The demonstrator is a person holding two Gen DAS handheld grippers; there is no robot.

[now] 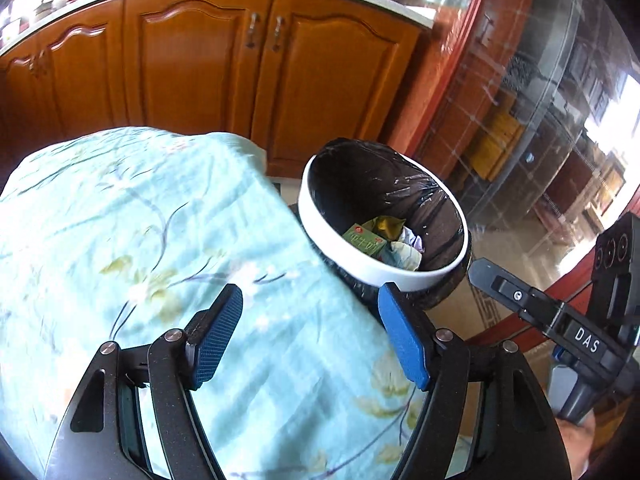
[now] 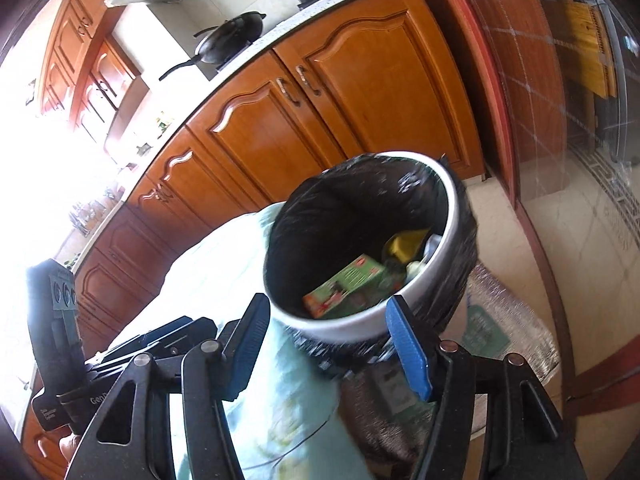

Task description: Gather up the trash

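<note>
**Beside the bin, both grippers empty: line up the next pick before reaching**

Under the left gripper (image 1: 310, 336), the pale blue floral cloth (image 1: 140, 240) over the table lies bare of rubbish as far as the left wrist view shows. This gripper's blue ribbed pads (image 1: 218, 336) stand well apart with nothing between them. Ahead and slightly right of its fingertips sits the round white waste bin with its black plastic liner (image 1: 416, 276), close against the edge of the cloth. Inside lies the collected trash: a green printed carton (image 1: 362, 238), a crumpled yellow wrapper (image 1: 390, 224) and some pale scraps.

Further right, the right gripper (image 2: 328, 340) hovers near the bin's near rim, jaws likewise apart and clamped on nothing. Its own view looks down into the liner at the same green carton and a yellow piece beside it. Below and right of this gripper, on the floor, rests a silvery foil-backed bag (image 2: 504, 320) with a green label; whether it counts as trash I cannot tell.

Judging from this, a drop into the bin looks done and the step in hand is clearing away to fetch more. To do it well, I would keep both pairs of fingers wide while leaving, so no pad snags the loose liner folded over the rim. Lift clear of the rim before swinging sideways, since the bin stands tight against the draped cloth and a nudge could tip it. Look over the tabletop for leftover pieces first, then approach each from above with the pads either side.
</note>
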